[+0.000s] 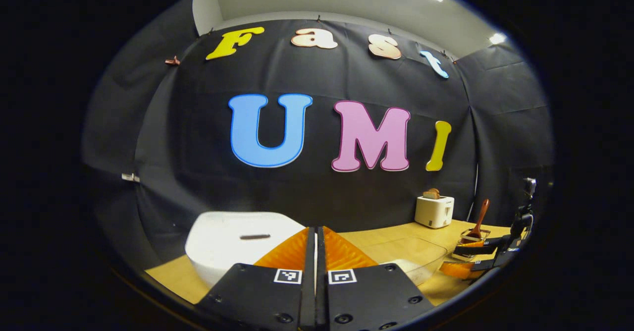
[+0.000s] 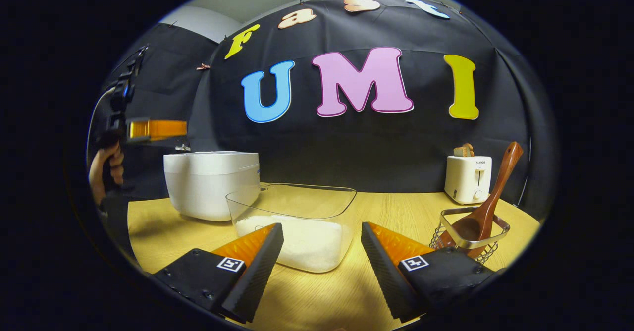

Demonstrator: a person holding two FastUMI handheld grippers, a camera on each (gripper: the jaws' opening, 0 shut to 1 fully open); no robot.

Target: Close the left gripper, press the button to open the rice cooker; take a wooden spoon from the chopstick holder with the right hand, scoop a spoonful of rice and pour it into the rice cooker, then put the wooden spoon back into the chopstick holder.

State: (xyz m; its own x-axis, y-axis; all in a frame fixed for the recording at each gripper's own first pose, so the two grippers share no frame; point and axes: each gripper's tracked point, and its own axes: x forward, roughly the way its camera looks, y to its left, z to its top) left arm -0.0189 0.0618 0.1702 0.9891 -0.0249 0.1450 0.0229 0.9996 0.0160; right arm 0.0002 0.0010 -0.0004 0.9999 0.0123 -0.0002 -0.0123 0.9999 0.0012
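The white rice cooker (image 1: 237, 244) (image 2: 210, 182) stands on the wooden table with its lid down. My left gripper (image 1: 315, 237) is shut with nothing between its fingers and hovers above the cooker's right side. In the right gripper view that left gripper (image 2: 153, 129) hangs above the cooker, held by a hand (image 2: 104, 170). My right gripper (image 2: 322, 242) is open just in front of the clear tub of rice (image 2: 297, 232). The wooden spoon (image 2: 488, 202) (image 1: 479, 219) leans in the wire chopstick holder (image 2: 470, 234) to the right of my right gripper.
A white toaster (image 2: 468, 178) (image 1: 434, 211) with bread in it stands at the back right of the table (image 2: 396, 207). The black cloth wall closes off the back. My right gripper (image 1: 488, 256) shows at the far right of the left gripper view.
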